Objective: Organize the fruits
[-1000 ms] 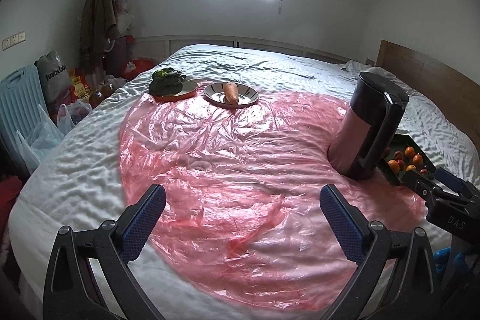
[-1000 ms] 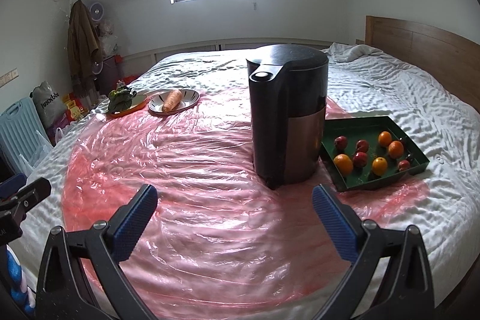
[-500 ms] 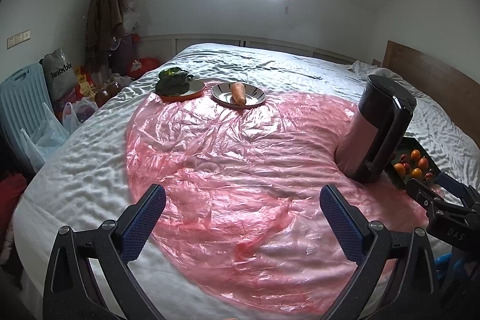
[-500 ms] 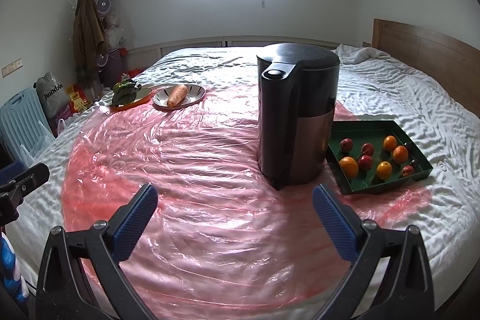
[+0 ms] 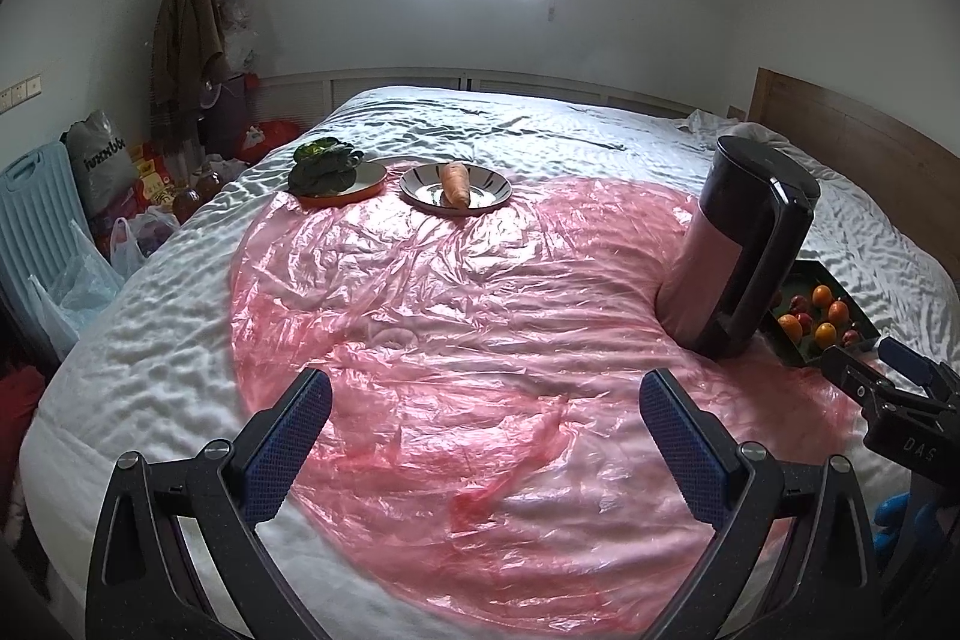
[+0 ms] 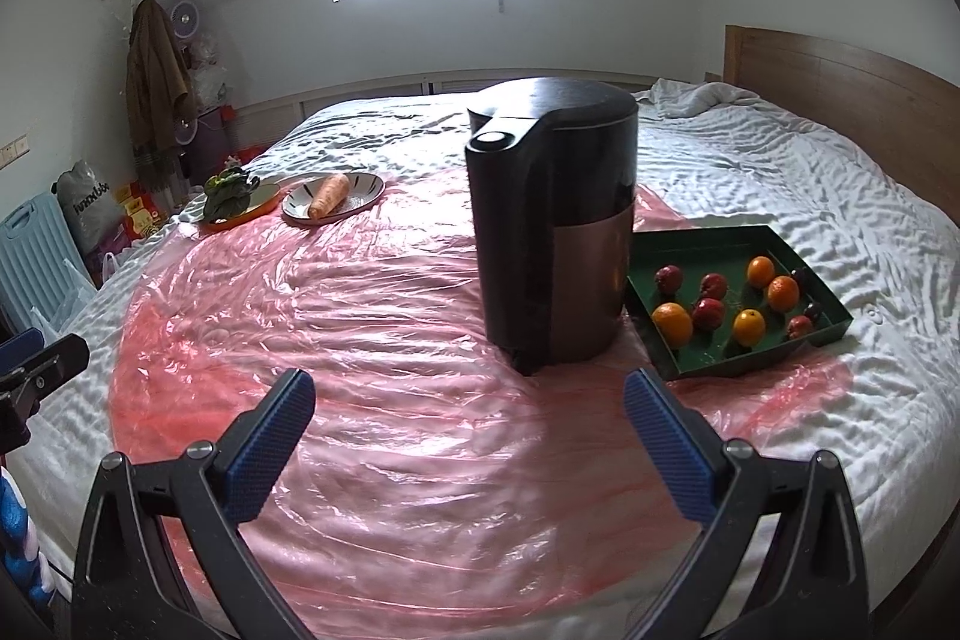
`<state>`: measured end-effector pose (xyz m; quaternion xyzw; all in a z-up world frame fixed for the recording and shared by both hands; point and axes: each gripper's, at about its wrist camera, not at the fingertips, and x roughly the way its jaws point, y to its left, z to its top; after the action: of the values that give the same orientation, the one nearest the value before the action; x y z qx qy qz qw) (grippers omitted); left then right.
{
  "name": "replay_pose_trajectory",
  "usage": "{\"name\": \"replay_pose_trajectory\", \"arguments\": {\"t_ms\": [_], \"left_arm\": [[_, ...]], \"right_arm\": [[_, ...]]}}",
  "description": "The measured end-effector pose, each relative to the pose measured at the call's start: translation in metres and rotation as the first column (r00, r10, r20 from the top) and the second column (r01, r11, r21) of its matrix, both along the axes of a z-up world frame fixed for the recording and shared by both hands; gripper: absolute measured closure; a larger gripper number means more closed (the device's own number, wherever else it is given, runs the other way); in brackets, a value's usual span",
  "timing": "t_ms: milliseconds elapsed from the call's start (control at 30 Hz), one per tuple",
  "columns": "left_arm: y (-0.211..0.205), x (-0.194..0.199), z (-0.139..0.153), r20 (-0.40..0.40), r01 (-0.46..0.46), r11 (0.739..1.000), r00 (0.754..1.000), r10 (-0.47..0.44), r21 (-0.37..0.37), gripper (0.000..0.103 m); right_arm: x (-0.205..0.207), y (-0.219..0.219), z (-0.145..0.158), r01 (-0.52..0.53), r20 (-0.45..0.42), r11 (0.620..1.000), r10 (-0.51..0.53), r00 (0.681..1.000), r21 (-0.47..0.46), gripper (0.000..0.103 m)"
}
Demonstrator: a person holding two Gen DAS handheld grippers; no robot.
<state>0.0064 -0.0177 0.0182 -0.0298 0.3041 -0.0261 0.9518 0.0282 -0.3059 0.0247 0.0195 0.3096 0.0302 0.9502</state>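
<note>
Both the left gripper (image 5: 485,439) and right gripper (image 6: 468,439) are hovering wide apart and empty at lower frame, evidently staging, while the fruits (image 6: 731,304) are sitting in the green tray (image 6: 708,369) at right, beside the black kettle (image 6: 555,220).

Green tray (image 6: 798,250), rectangular, flat on bed at 3 o'clock, oranges (image 6: 672,322) and red fruits (image 6: 708,313) loose inside, apart, two dark fruits (image 6: 813,310) at right rim

The left claw (image 5: 485,442) hangs with its blue-padded fingers (image 5: 288,445) spread wide, gripping nothing. The right claw (image 6: 468,439) hangs just as wide and empty.
</note>
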Motion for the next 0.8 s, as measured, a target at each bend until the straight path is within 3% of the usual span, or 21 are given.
{"name": "replay_pose_trajectory", "arguments": {"t_ms": [800], "left_arm": [[-0.040, 0.013, 0.007, 0.006, 0.065, 0.998, 0.998, -0.066, 0.016, 0.002]], "right_arm": [[0.006, -0.037, -0.003, 0.069, -0.004, 0.998, -0.068, 0.998, 0.015, 0.000]]}}
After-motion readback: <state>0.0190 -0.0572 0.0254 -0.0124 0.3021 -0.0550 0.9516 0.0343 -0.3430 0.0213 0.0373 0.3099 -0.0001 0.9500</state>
